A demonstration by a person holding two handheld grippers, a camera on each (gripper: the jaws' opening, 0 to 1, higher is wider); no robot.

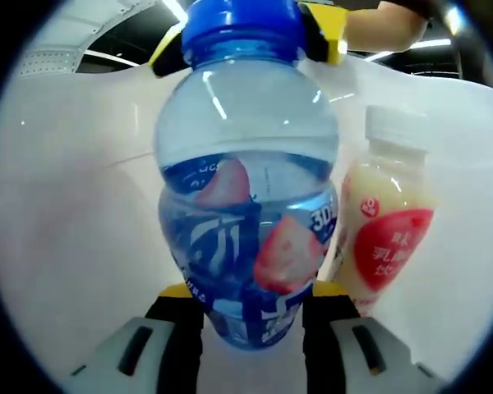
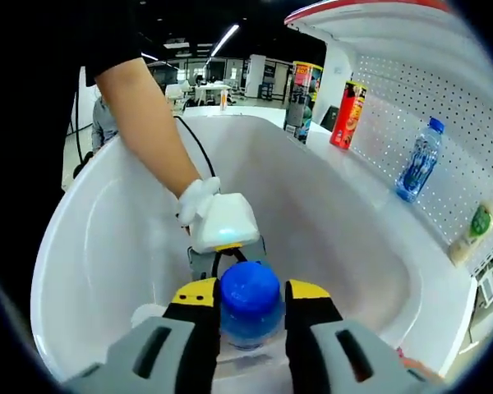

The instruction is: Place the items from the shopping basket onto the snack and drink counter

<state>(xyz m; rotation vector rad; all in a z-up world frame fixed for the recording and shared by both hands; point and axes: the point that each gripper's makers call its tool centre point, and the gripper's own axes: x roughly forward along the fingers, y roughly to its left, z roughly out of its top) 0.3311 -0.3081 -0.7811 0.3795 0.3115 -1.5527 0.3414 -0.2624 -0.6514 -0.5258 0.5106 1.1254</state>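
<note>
Now both grippers' fingers clamp the blue-capped bottle point(image 1: 246, 238), label showing "30".

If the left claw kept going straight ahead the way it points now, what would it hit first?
The left claw already grips the blue-capped water bottle. Straight beyond it is the white tub wall; depth is unclear.

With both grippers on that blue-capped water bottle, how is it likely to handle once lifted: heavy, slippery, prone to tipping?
The water bottle looks nearly full, so it is probably heavy for its size. Its clear plastic wall and glossy label may be slippery and give a little under the left gripper. The right gripper around the blue cap should limit tipping.
</note>
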